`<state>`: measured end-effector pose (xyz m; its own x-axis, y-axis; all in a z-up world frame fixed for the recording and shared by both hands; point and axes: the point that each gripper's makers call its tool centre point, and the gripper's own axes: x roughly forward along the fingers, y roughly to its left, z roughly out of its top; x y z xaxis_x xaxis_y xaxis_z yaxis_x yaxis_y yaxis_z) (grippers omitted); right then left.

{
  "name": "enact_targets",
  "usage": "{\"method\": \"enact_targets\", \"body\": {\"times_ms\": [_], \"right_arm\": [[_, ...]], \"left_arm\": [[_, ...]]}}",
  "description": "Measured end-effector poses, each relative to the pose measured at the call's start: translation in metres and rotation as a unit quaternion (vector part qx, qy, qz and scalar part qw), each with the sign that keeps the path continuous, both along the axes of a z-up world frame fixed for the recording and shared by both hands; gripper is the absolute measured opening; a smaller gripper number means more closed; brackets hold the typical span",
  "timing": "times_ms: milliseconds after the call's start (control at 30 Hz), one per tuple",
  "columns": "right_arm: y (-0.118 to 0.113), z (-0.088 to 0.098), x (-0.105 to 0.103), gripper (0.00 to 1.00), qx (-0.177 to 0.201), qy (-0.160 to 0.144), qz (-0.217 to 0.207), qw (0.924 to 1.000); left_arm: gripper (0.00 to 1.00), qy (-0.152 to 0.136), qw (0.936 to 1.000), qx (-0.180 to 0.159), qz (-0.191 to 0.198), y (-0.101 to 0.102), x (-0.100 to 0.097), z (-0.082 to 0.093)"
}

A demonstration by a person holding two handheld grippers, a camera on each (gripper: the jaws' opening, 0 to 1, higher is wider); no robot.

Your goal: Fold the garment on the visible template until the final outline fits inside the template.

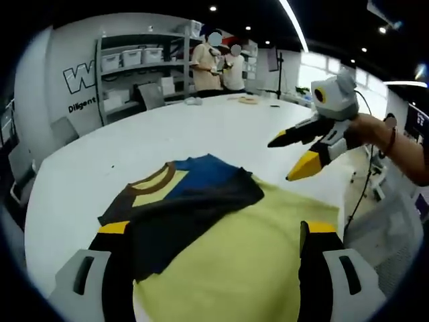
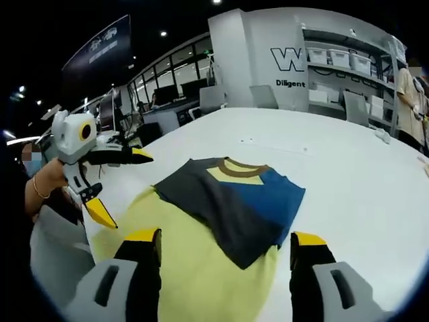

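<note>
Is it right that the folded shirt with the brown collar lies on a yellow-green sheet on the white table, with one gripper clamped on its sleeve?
Not quite. The shirt does lie on the yellow-green sheet on the white table, but nothing grips it. The right gripper view shows the left gripper open in the air beside it; the left gripper view shows the right gripper open and clear too.

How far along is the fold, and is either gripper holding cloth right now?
The garment already looks folded into a compact block lying on the yellow template, collar showing. Nothing is in hand: the left gripper and right gripper hover open, off the cloth. Left to do: its far edge seems to overhang the template, so it likely needs shifting or another fold.
</note>
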<state>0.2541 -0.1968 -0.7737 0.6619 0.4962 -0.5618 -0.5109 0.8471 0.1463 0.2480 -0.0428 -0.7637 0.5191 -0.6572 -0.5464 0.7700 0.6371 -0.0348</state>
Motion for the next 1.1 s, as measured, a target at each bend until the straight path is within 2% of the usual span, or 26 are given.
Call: {"method": "enact_targets", "body": {"times_ms": [167,500,567,633,867,967,1100], "right_arm": [[0.0,-0.008,0.011,0.71,-0.004,0.008,0.005,0.9999],[-0.011,-0.028,0.04,0.53,-0.023,0.011,-0.014,0.9996],[-0.013,-0.033,0.043,0.53,-0.028,0.018,-0.013,0.9994],[-0.013,-0.039,0.044,0.54,-0.031,0.026,-0.01,0.9991],[-0.013,-0.057,0.052,0.49,-0.038,0.039,-0.01,0.9985],[-0.013,-0.061,0.054,0.44,-0.036,0.042,-0.014,0.9984],[-0.015,-0.068,0.058,0.35,-0.049,0.044,-0.019,0.9976]], "left_arm": [[0.99,0.001,0.9999,-0.013,0.011,0.01,-0.004,0.002],[0.99,0.004,0.9995,-0.004,0.031,0.034,-0.016,-0.005],[0.99,0.01,0.9993,-0.003,0.037,0.039,-0.019,-0.007],[0.99,0.003,0.9992,-0.001,0.04,0.043,-0.02,-0.007],[0.99,0.003,0.9988,-0.001,0.049,0.053,-0.029,-0.008],[0.99,0.004,0.999,0.013,0.044,0.059,-0.035,-0.012],[0.99,0.006,0.9987,0.012,0.05,0.066,-0.038,-0.014]]}}
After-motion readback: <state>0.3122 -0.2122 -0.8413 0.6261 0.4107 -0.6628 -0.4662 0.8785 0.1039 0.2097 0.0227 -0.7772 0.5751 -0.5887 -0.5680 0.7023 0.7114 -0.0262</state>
